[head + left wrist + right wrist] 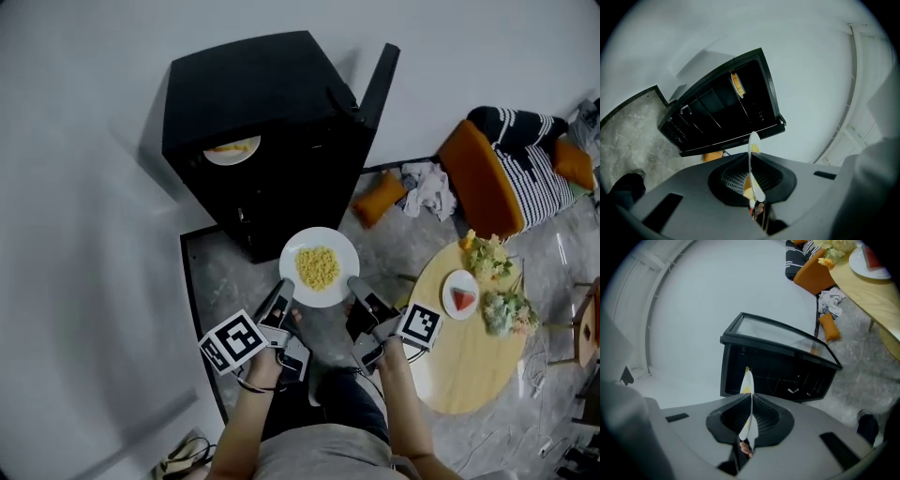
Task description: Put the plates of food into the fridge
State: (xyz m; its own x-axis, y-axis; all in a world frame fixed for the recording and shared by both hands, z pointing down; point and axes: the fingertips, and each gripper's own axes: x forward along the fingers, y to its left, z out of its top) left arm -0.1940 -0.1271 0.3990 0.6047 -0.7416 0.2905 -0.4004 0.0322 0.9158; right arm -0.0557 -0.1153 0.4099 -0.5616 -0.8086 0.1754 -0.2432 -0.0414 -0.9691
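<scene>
Left gripper [285, 289], right gripper [356, 283] on plate [343, 249]

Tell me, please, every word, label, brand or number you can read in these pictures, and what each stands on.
None: no readable text in any view.
The cube on the left claw and the one on the right claw bear only black-and-white square patterns, no letters or digits.
The fridge, the plate of yellow food and the table show no label or brand.
</scene>
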